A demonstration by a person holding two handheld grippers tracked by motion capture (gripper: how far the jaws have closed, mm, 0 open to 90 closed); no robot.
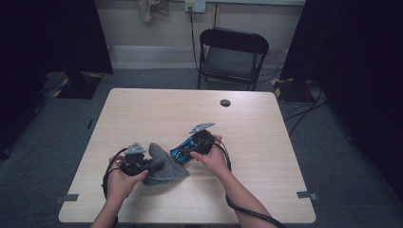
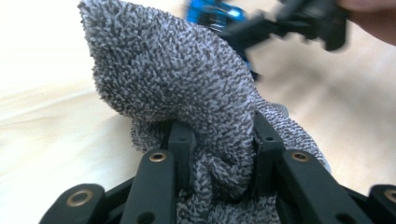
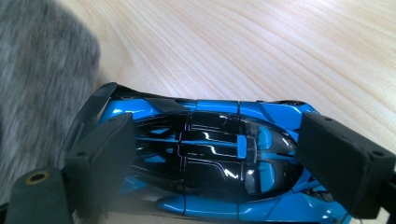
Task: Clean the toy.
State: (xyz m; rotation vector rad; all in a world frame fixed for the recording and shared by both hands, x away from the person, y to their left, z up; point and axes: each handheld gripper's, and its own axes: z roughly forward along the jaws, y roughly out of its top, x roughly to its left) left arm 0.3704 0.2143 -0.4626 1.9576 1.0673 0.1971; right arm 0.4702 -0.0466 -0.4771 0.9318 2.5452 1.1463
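risk, towel: the grey towel [image 2: 187,88] is pinched by one bunched fold only; it could be pulled free if lifted fast.
risk, car: the blue toy car [image 3: 205,158] could be slipped on its glossy shell.
left gripper [image 1: 142,164]: clamped on towel, near table [image 1: 157,109] edge.
right gripper [image 3: 219,163]: clenched across car, just beside towel.

Black folding chair [image 1: 233,57], grey carpet [image 1: 71,123]
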